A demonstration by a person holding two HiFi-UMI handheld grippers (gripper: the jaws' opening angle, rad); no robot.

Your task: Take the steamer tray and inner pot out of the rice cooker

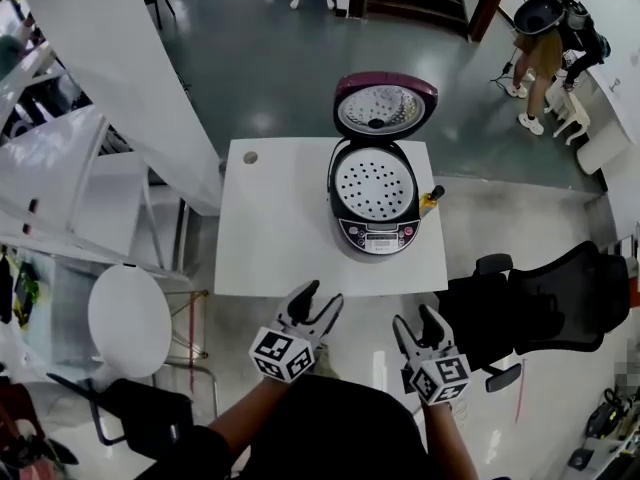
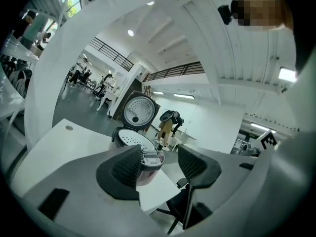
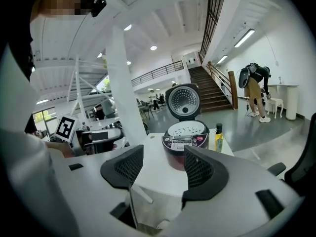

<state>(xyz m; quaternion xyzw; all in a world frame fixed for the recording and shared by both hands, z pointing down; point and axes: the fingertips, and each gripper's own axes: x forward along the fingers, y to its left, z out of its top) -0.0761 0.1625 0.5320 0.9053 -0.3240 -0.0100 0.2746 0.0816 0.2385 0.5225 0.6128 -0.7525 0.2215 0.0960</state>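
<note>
Two hand-held grippers hang short of the near edge of the white square table [image 1: 280, 228], both with jaws spread and nothing between them: the left gripper [image 1: 318, 300] and the right gripper [image 1: 415, 320] are well apart from the one dark-red rice cooker [image 1: 375, 230]. The cooker stands on the table's right half, at about 1 o'clock from the left gripper and 11 o'clock from the right, so neither is clearly nearer. Its front-to-back axis runs 6 to 12 o'clock, with the control panel toward the person and the round lid [image 1: 383, 106] swung up at the far side. One white perforated steamer tray [image 1: 372, 184] sits in the open mouth. The inner pot presumably lies beneath it, unseen. One small yellow bottle [image 1: 430, 200] stands just beside the cooker at 3 o'clock.
</note>
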